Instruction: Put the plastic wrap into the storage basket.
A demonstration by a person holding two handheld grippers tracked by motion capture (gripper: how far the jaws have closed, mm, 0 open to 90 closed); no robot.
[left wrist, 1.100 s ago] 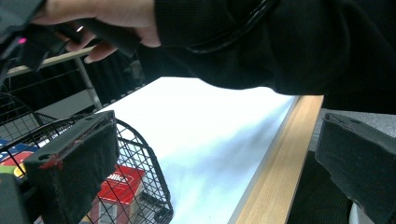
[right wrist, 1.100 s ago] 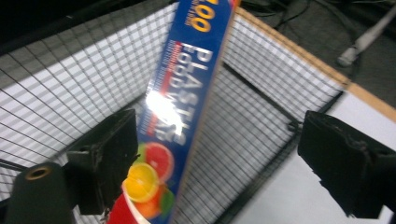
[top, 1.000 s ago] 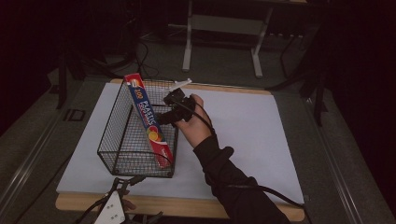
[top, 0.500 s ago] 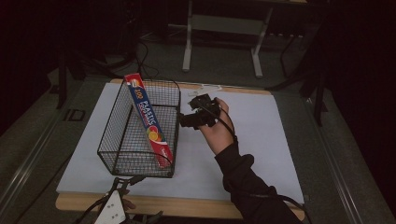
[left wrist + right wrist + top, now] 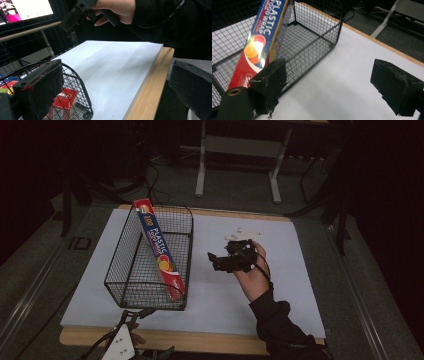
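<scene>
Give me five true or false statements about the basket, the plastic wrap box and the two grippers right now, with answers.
1. The plastic food wrap box leans inside the wire basket. True.
2. The right gripper grips the box. False: its fingers are open and empty, beside the basket.
3. The basket lies tipped over. False: it stands upright on the white mat.
4. The left gripper is open, near the table's front edge. True.
5. The box lies flat. False: it stands slanted, top end above the rim.
</scene>
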